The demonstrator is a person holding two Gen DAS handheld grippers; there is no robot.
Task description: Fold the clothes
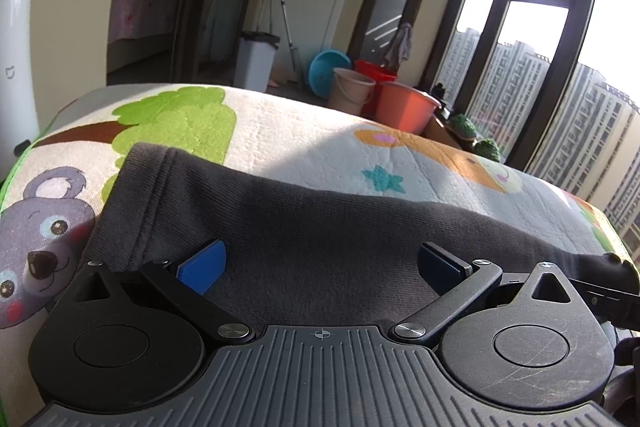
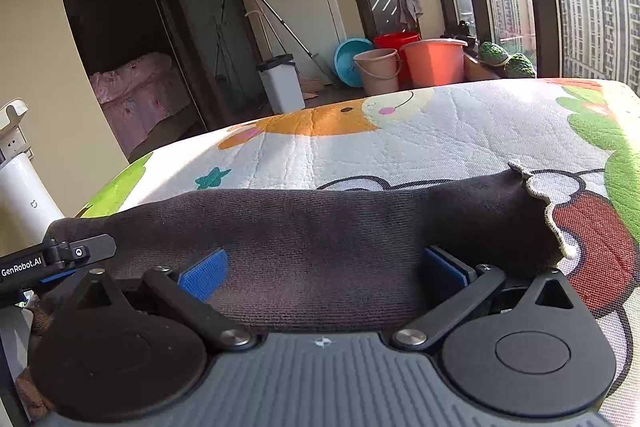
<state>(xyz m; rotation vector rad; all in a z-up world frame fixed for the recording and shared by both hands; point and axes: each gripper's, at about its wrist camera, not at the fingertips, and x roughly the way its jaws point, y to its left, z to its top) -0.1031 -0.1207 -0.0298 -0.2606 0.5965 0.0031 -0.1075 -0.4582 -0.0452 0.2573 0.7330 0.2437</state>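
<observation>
**Both grippers wide over a dark grey garment on the cartoon quilt**

Your left gripper (image 1: 320, 263) sat lowest in its own view, its two blue pads (image 1: 202, 265) spread far apart with nothing pinched between them. Directly under and ahead of those fingers lay the dark grey garment (image 1: 304, 227), a ribbed knit piece stretched across the view from side to side. Its stitched hem (image 1: 148, 179) ran up just ahead and to the left of the left pad. To the far right of that gripper, the black tip of your other tool (image 1: 604, 291) showed at the garment's end.

Your right gripper (image 2: 324, 267) was likewise spread wide, blue pads (image 2: 204, 273) well apart, holding nothing. The same garment (image 2: 320, 231) lay beneath and ahead of it as a long rolled or folded band. To the right of the right pad, the band ended in a pale scalloped trim (image 2: 548, 211). At the far left, the arm of your left tool, marked GenRobot.AI (image 2: 56, 259), rested by the garment's other end; whether it touched the cloth could not be told.

Beyond both grippers, the garment rested on a quilted cartoon cover (image 1: 320, 143), with a koala print (image 1: 44, 235) left of the left gripper. Further ahead stood buckets (image 2: 432, 61) near the window (image 1: 532, 39).
</observation>
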